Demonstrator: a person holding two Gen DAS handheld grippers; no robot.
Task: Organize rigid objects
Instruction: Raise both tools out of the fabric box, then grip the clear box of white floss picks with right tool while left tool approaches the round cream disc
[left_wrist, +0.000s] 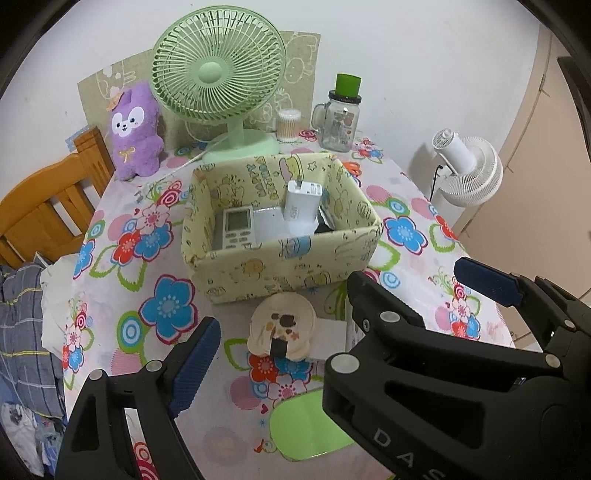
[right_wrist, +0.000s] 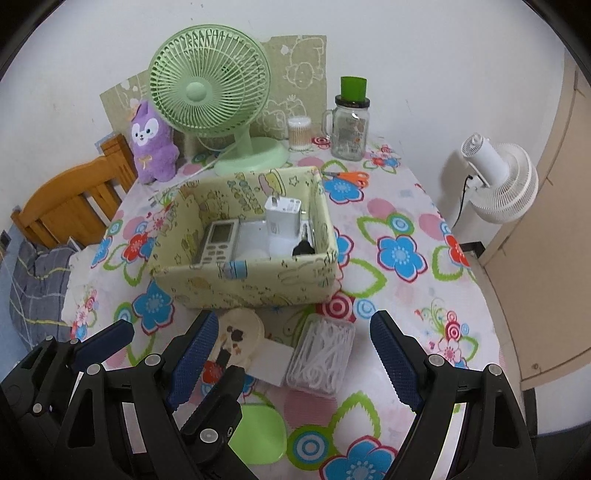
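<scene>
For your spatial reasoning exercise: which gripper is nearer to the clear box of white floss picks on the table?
Right. The right gripper is open with the clear box of floss picks lying between its fingers. The left gripper hovers to its side, over the round cream case.

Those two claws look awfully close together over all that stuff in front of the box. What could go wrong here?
The left gripper and right gripper overlap above the round cream case, so they might bump each other. The clear box of white picks leans on a white card and could slide or tip if nudged. Inside the fabric box a white charger stands tilted over the remote; dropping more in might topple it.
</scene>
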